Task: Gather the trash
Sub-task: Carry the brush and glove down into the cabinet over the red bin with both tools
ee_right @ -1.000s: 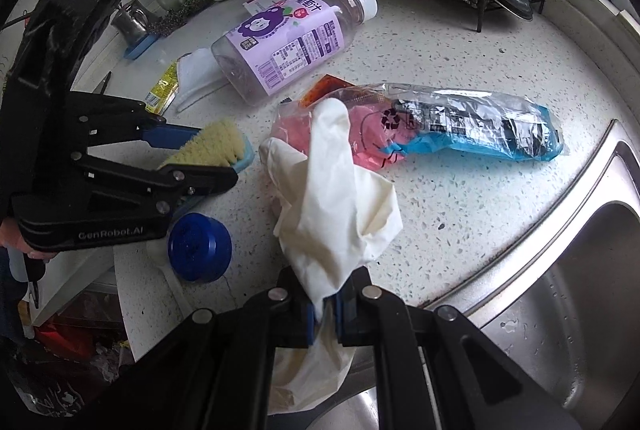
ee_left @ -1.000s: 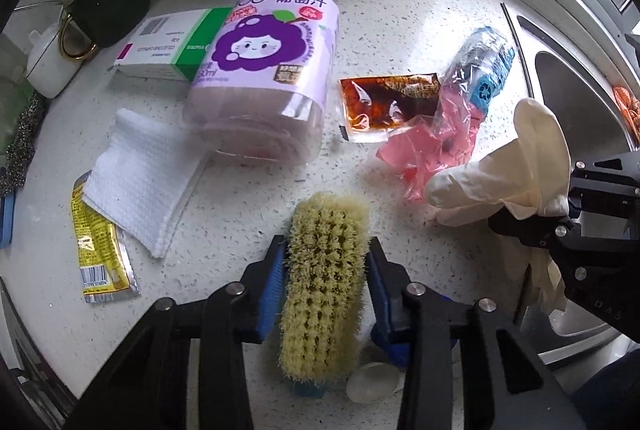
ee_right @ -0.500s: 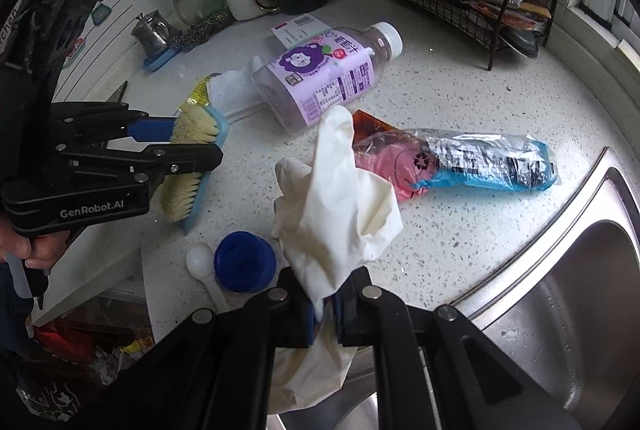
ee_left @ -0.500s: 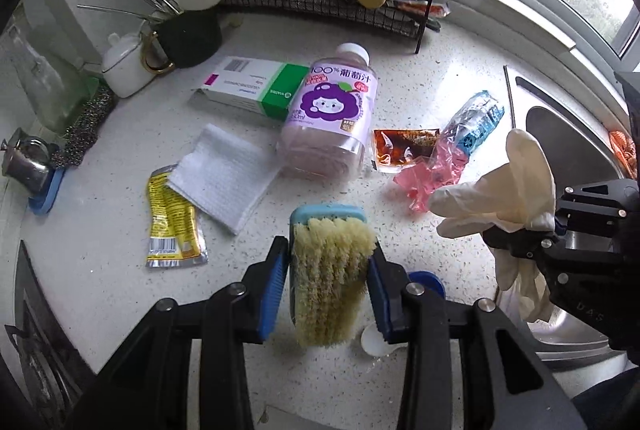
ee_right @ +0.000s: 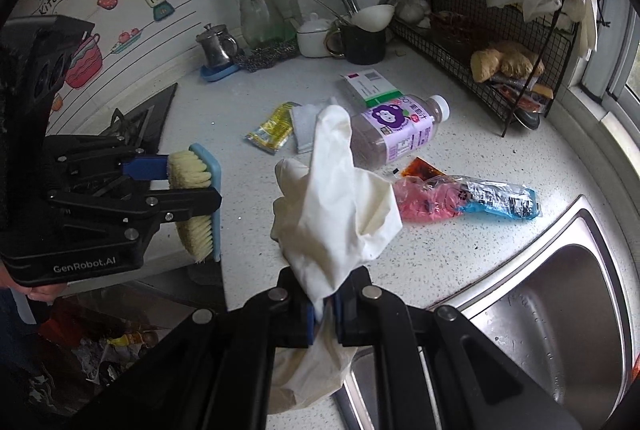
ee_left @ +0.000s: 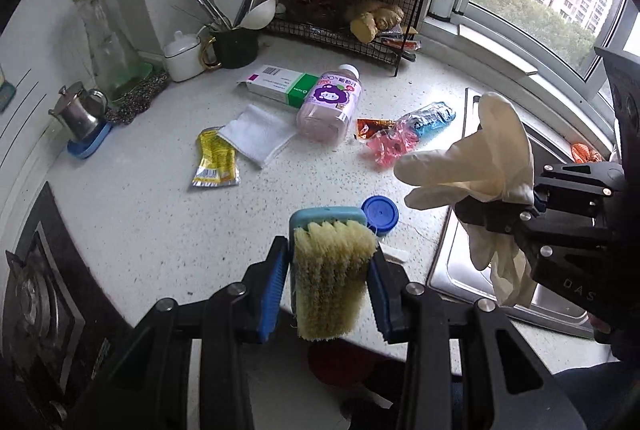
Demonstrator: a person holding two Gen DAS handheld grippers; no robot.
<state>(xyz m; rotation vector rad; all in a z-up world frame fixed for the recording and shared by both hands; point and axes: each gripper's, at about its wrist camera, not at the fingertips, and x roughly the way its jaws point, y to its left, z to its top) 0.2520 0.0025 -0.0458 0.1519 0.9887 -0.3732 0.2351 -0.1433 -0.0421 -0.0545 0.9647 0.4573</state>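
Observation:
My left gripper (ee_left: 330,270) is shut on a scrub brush (ee_left: 330,270) with pale bristles and a light-blue back; it hangs above the counter's front edge. From the right wrist the same scrub brush (ee_right: 196,201) shows at the left. My right gripper (ee_right: 325,304) is shut on a cream rubber glove (ee_right: 336,197), lifted clear of the counter; in the left wrist view that glove (ee_left: 472,157) hangs at the right. On the counter lie a purple juice bottle (ee_left: 330,105), a red sauce packet (ee_left: 370,127), a pink and blue plastic wrapper (ee_left: 408,131), a yellow sachet (ee_left: 214,159), a white cloth (ee_left: 258,133) and a blue cap (ee_left: 380,210).
A green-and-white box (ee_left: 280,85) lies behind the bottle. A wire rack (ee_left: 344,29) with ginger, a utensil mug (ee_left: 234,47) and a small steel pot (ee_left: 80,115) line the back. The steel sink (ee_right: 560,310) is at the right, a stove (ee_left: 36,294) at the left. Rubbish (ee_right: 108,350) shows below the counter edge.
Both grippers rose and pulled back from the counter, the brush and the glove coming up with them. The litter on the counter now looks smaller and farther; it has not moved.

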